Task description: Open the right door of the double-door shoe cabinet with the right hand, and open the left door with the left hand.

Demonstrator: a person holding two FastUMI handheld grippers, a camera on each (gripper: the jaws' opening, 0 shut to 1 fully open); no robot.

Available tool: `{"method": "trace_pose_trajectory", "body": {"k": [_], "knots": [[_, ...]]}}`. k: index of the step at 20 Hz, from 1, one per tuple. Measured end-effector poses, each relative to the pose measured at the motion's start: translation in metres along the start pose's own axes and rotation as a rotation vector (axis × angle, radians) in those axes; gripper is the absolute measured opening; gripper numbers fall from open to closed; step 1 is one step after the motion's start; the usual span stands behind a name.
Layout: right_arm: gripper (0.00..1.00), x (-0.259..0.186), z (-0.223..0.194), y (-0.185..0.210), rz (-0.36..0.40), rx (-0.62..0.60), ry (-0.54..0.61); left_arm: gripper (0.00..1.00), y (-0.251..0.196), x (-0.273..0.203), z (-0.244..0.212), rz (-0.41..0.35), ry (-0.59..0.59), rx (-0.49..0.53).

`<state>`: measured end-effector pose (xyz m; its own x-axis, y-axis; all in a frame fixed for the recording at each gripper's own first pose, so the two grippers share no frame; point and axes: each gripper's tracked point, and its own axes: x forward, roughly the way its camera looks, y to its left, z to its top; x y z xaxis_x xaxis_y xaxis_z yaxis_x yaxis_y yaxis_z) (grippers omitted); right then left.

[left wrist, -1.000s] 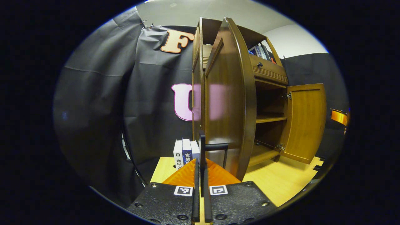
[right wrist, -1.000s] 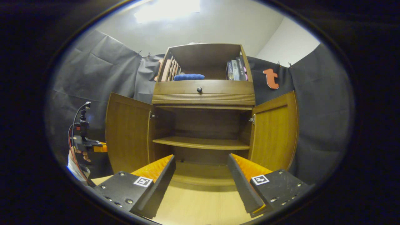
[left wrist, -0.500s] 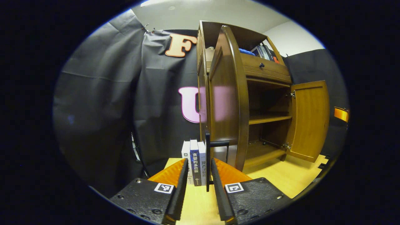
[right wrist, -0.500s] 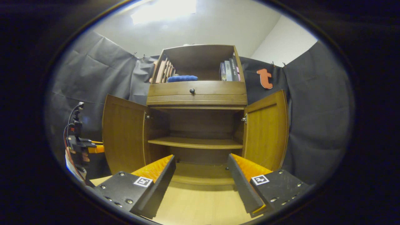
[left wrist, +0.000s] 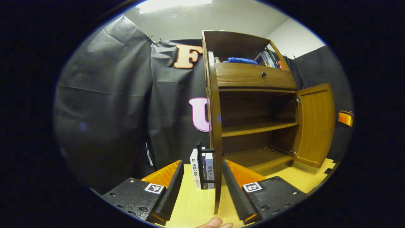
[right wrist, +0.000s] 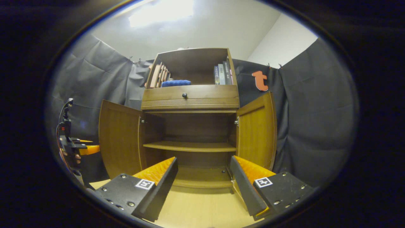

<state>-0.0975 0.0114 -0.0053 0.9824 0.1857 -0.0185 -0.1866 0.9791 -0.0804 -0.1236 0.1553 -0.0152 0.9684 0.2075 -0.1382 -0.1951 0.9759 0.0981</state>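
The wooden shoe cabinet (right wrist: 190, 95) has both doors swung wide. In the left gripper view the left door (left wrist: 216, 133) is edge-on, and its black bar handle (left wrist: 199, 164) stands between the spread fingers of my left gripper (left wrist: 202, 190), touching neither. That gripper is open. The right door (left wrist: 316, 123) hangs open at the far side. In the right gripper view my right gripper (right wrist: 204, 183) is open and empty, facing the cabinet's middle, with the left door (right wrist: 120, 139) and right door (right wrist: 256, 129) to either side. The left gripper (right wrist: 79, 148) shows beyond the left door, held by a hand.
Inside are a bare shelf (right wrist: 190, 146) and bottom board. Above sit a drawer with a knob (right wrist: 184, 94), a blue cloth (right wrist: 175, 83) and upright books (right wrist: 223, 72). Three books (left wrist: 207, 169) stand on the wooden floor left of the cabinet. A fingertip (left wrist: 215, 223) shows below.
My left gripper has gone from shut on the left door's handle to open and has drawn back. The left door now stands edge-on to it. The right gripper backed off slightly.
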Motion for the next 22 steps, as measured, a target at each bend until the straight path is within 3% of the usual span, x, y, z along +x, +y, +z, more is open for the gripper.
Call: {"method": "trace_pose_trajectory", "body": {"k": [1,2,3,8,14,22], "knots": [[1.0,-0.001,0.0,-0.004,-0.005,-0.003,0.002,0.85,-0.007,-0.003,0.005,-0.003,-0.009,-0.003],[1.0,-0.001,0.001,-0.007,-0.01,-0.006,0.003,0.85,-0.015,-0.004,0.01,-0.002,-0.017,-0.003],[0.99,-0.001,0.0,-0.01,-0.014,-0.008,0.006,0.94,-0.022,-0.005,0.012,-0.005,-0.021,-0.001],[0.99,0.003,0.004,-0.024,-0.028,-0.003,0.009,0.94,-0.078,0.004,0.02,-0.065,-0.005,-0.029],[0.99,0.009,0.002,-0.036,-0.023,0.003,0.026,0.96,-0.124,0.025,0.032,-0.037,-0.035,0.005],[0.99,0.024,0.01,-0.056,-0.028,0.004,0.033,0.94,-0.214,0.063,0.038,-0.108,-0.053,-0.062]]}}
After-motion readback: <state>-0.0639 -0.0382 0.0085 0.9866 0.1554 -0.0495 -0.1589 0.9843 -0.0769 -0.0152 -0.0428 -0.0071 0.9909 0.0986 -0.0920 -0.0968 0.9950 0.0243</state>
